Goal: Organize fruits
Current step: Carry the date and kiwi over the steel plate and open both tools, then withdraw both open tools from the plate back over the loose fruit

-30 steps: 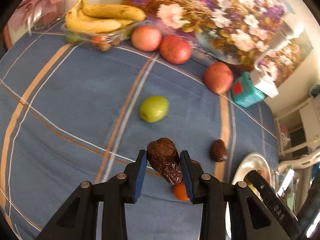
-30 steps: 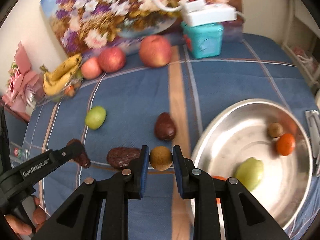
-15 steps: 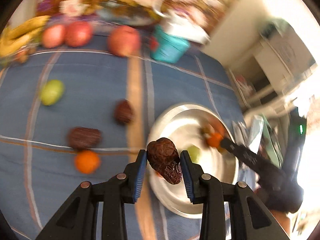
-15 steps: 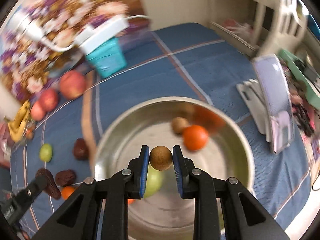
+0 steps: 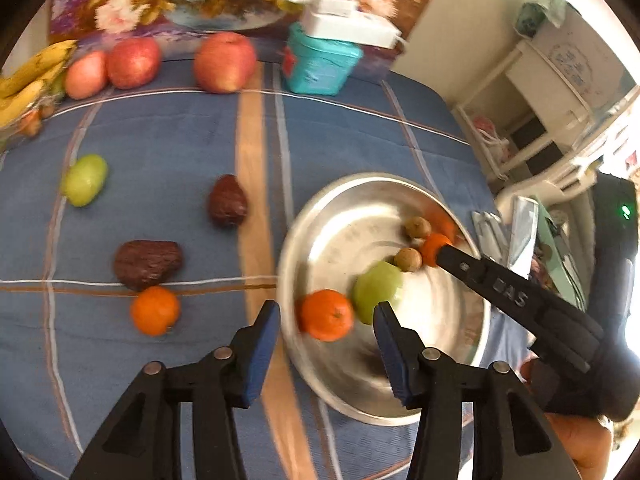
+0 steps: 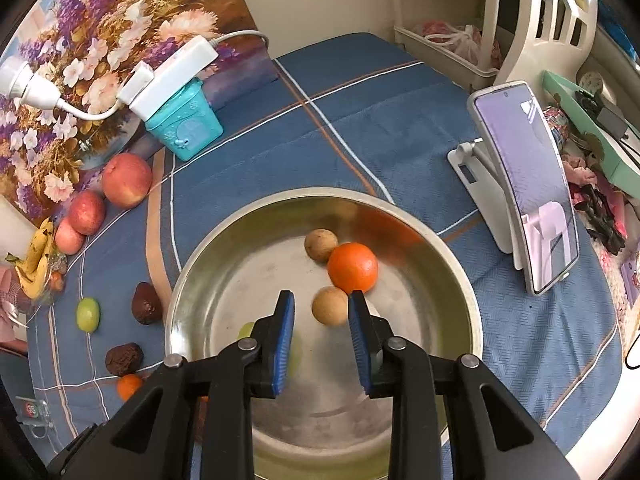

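Observation:
My left gripper point(image 5: 328, 346) hangs over the near rim of the steel bowl point(image 5: 288, 240); its jaws are opening with nothing between them, and the date it carried is out of sight. An orange point(image 5: 326, 314) and a green fruit point(image 5: 378, 298) lie in the bowl just beyond. My right gripper point(image 6: 321, 320) is over the bowl point(image 6: 192, 264), jaws opening. The round tan fruit point(image 6: 330, 306) sits loose between them, near the right pad. Another tan fruit point(image 6: 321, 245) and an orange point(image 6: 353, 267) lie farther in.
On the blue cloth left of the bowl lie two dark dates point(image 5: 227, 201) point(image 5: 148, 264), an orange point(image 5: 155, 311) and a green fruit point(image 5: 84, 179). Apples point(image 5: 226, 62), bananas point(image 5: 28, 80) and a teal box point(image 5: 320, 64) line the back. A phone on a stand point(image 6: 528, 184) is right.
Both grippers swung right from the cloth to over the bowl. The left jaws opened and the date dropped away. The right jaws parted and let go of the tan fruit.

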`<control>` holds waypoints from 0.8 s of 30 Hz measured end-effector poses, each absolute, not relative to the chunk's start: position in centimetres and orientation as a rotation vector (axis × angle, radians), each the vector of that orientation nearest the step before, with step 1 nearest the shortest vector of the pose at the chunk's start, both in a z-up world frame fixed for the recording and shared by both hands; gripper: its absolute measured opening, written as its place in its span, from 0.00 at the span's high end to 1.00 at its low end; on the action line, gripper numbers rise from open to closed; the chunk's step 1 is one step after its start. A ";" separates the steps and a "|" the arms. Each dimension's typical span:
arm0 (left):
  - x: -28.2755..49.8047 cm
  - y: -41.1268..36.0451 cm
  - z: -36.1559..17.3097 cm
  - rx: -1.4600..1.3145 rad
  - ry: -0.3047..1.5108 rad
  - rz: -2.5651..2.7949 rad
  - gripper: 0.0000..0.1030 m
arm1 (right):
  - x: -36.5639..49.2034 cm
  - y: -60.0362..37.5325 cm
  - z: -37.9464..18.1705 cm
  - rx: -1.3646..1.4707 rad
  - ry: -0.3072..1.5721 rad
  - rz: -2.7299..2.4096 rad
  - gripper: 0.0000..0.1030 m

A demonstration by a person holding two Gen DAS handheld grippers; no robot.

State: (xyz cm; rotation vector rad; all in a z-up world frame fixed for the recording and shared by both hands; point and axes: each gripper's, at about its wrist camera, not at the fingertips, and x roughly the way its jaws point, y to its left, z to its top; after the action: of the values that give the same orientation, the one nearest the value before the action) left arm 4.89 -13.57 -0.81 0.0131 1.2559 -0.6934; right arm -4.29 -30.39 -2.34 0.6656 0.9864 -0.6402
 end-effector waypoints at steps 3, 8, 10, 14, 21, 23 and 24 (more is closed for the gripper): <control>6.3 -11.7 -1.2 0.006 1.257 -0.601 0.37 | -4.0 -30.0 -2.2 0.648 0.994 -0.631 0.72; 9.0 -7.6 -2.2 -0.023 1.263 -0.408 0.27 | -3.0 -28.7 -2.2 0.611 1.018 -0.593 0.72; 10.0 -5.9 -2.4 -0.046 1.259 -0.339 0.22 | -2.4 -27.7 -2.2 0.588 1.032 -0.569 0.72; 11.3 -2.7 -2.2 -0.073 1.225 -0.231 0.08 | -0.9 -25.4 -2.2 0.537 1.052 -0.500 0.72; 12.3 0.7 -1.5 -0.066 1.157 -0.090 0.00 | 1.7 -20.9 -2.0 0.472 1.065 -0.350 0.64; 12.4 1.2 -1.5 -0.063 1.151 -0.066 0.00 | 2.2 -20.1 -2.1 0.458 1.068 -0.323 0.63; 12.5 1.3 -1.5 -0.059 1.149 -0.060 0.00 | 2.4 -19.7 -2.1 0.448 1.067 -0.315 0.58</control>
State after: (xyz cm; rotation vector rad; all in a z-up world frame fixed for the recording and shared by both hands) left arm 12.45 1.31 -1.54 -0.0594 1.1495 -0.0596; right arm 2.35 -19.71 -2.07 0.4484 1.0666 -0.3151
